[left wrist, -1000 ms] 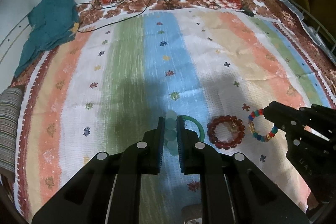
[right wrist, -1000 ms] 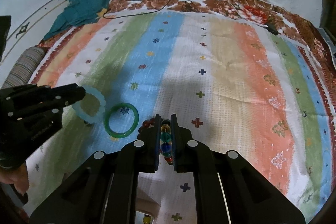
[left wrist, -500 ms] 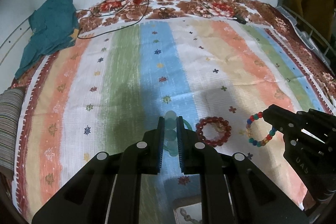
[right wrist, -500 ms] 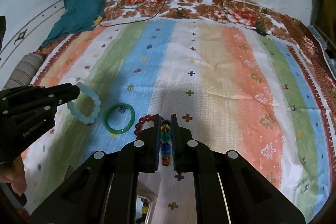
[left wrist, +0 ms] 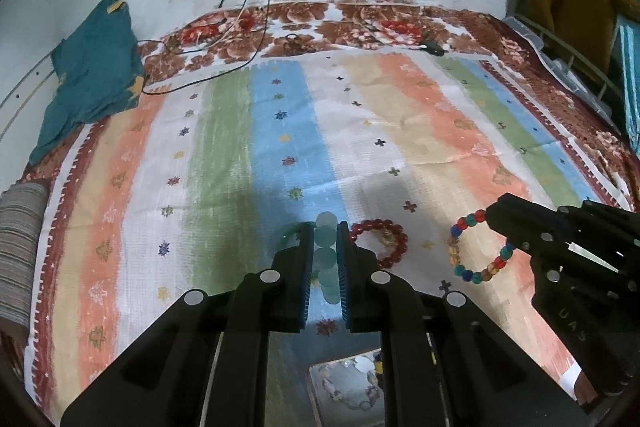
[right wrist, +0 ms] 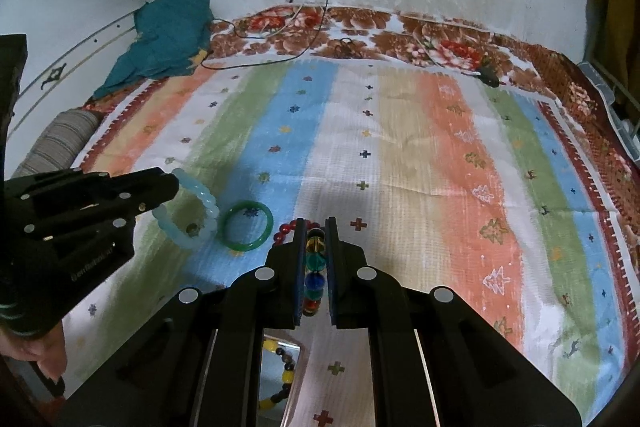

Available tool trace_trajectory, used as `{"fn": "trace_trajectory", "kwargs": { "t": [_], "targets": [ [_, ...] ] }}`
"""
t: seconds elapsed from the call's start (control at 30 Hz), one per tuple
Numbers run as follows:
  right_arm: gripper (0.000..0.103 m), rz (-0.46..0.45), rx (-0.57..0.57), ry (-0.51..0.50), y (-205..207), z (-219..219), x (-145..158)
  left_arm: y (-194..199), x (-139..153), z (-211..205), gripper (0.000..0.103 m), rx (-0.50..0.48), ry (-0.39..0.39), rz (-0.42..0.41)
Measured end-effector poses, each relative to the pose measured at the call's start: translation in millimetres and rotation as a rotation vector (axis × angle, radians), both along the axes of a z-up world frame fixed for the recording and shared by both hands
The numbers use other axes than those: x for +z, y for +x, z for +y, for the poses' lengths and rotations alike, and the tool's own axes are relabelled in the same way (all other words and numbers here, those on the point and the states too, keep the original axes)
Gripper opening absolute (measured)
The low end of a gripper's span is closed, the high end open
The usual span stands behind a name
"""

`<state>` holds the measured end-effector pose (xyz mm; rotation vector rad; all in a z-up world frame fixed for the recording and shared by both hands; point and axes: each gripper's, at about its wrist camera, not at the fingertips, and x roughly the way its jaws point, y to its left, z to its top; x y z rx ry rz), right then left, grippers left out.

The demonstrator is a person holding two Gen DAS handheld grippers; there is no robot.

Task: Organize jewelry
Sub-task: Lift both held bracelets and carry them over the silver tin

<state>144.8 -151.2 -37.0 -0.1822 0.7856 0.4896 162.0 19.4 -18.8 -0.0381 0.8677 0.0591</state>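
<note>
My left gripper (left wrist: 325,255) is shut on a pale blue bead bracelet (left wrist: 326,247) and holds it above the striped cloth; the bracelet hangs as a loop in the right wrist view (right wrist: 188,215). My right gripper (right wrist: 316,259) is shut on a multicolour bead bracelet (right wrist: 314,267), which shows as a loop in the left wrist view (left wrist: 476,247). A dark red bead bracelet (left wrist: 380,243) and a green bangle (right wrist: 248,225) lie on the cloth between the two grippers. An open box with beaded pieces (left wrist: 348,383) lies below the left gripper.
The striped cloth (left wrist: 400,131) covers a bed with a floral border. A teal garment (left wrist: 92,75) lies at the far left corner. Black cables (left wrist: 224,67) run from a wall socket onto the bed. A striped roll (left wrist: 18,247) sits at the left edge.
Both grippers have lifted and drawn back with their bracelets; the red bracelet and green bangle stay on the cloth. A box of beads has come into view under each gripper.
</note>
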Motion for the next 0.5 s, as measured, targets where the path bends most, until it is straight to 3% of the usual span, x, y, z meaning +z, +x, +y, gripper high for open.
{"fn": "trace_trajectory", "kwargs": {
  "t": [0.5],
  "targets": [
    [0.010,-0.014,0.032,0.008,-25.7,-4.5,0.9,-29.7,11.9,-14.9,0.011,-0.041,-0.003,-0.036]
  ]
}}
